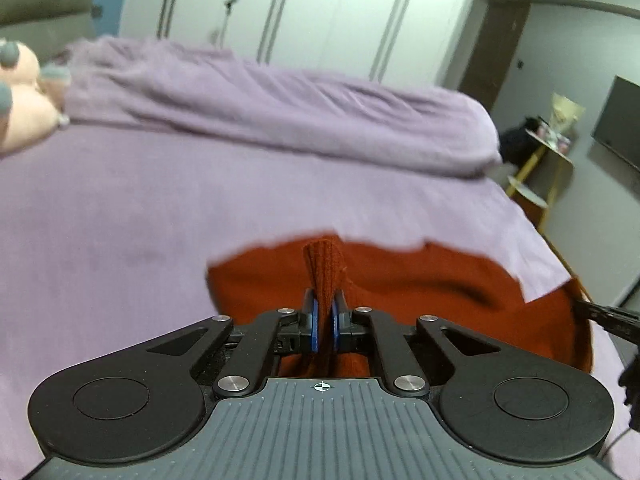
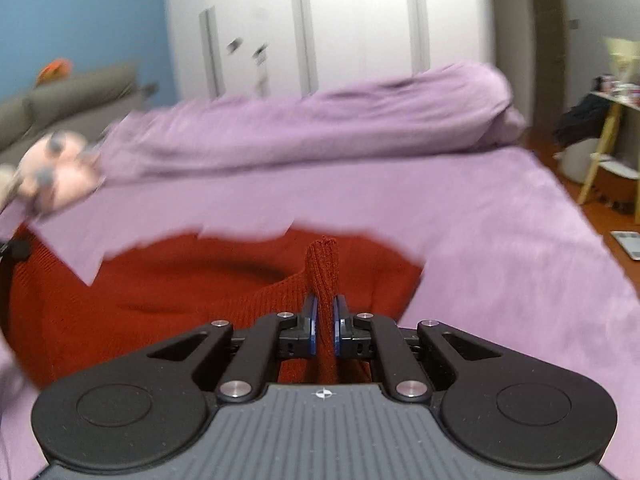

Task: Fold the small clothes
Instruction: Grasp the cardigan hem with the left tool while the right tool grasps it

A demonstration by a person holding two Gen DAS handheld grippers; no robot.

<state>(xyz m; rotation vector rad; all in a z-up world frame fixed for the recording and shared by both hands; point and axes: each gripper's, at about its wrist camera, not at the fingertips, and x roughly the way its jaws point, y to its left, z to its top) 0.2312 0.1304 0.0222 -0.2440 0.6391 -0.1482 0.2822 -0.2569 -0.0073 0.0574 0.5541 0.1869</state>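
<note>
Rust-red ribbed knit garment (image 1: 420, 280) is spread low over the lilac bedsheet (image 1: 160, 220), hanging between the two tools. Left gripper (image 1: 323, 312): blue-padded fingers (image 1: 313, 320) clamped on a pinched-up ridge of the knit. Right gripper (image 2: 324, 312): same, fingers (image 2: 340, 320) pressed together on a bunched fold, fabric poking up past the tips. In the right view the garment (image 2: 140, 292) sags in a dip between the holds.

Handling, as a guess: light, soft, stretchy, no stiffness, so it droops and creases wherever unsupported. Ribbed knit looks grippy, slip unlikely, nothing fragile. Best holds seem to be edges or corners, spread wide to keep it taut; both pinches look deep enough.

Containers: none visible, no basket or bin. Rumpled lilac duvet (image 1: 280, 112) heaped behind; pink plush toy (image 2: 60, 176) at the bed's far left.
</note>
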